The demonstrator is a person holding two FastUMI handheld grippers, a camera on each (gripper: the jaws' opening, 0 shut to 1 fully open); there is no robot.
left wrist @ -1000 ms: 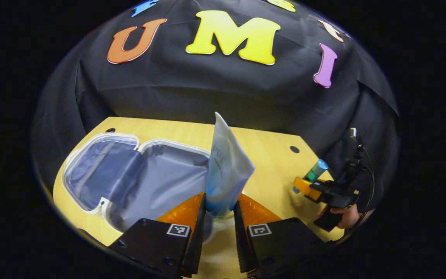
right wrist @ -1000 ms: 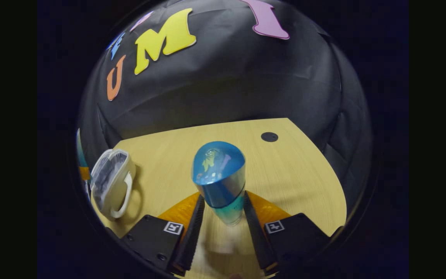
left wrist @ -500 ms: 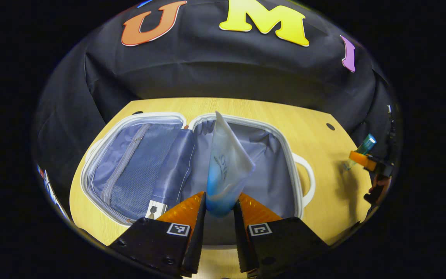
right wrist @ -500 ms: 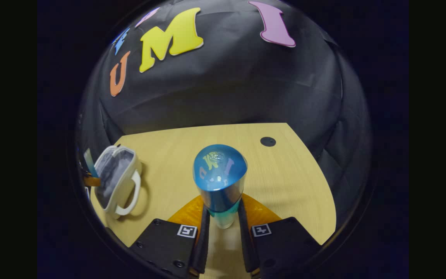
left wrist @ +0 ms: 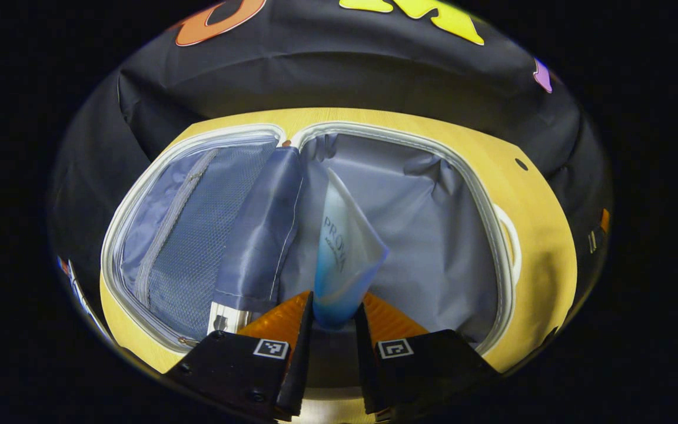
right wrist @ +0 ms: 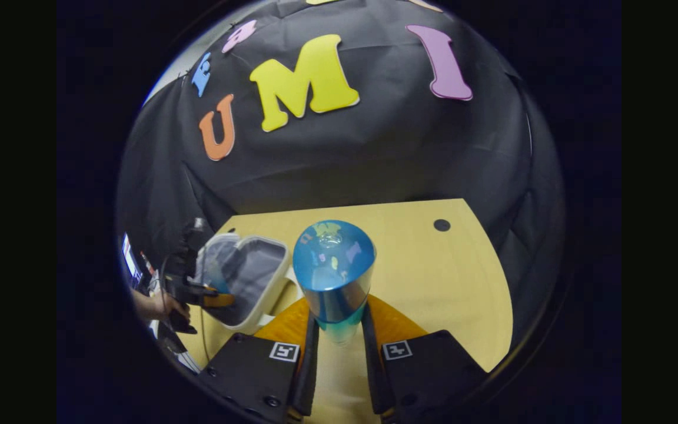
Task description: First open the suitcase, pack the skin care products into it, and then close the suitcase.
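One suitcase (left wrist: 480, 194) was laid open on the wooden table (left wrist: 551, 259), with two halves exposed: a mesh-lined half with a zip (left wrist: 186, 235) and a plain grey-lined half, separated by one loose fabric divider (left wrist: 259, 235). One white handle (left wrist: 511, 238) was seen at the outer edge of the plain half. In the left gripper view, the left gripper (left wrist: 333, 321) was clamped narrowly on the lower end of one pale tube (left wrist: 345, 247) with a blue base, which was held over the plain half. In the right gripper view, the right gripper (right wrist: 338, 335) was closed narrowly on one blue-capped bottle (right wrist: 333, 271), held upright above the table beside the suitcase. One person's hand (right wrist: 153, 304) was visible at the suitcase's far side. Two skin care products in total were counted, both held.
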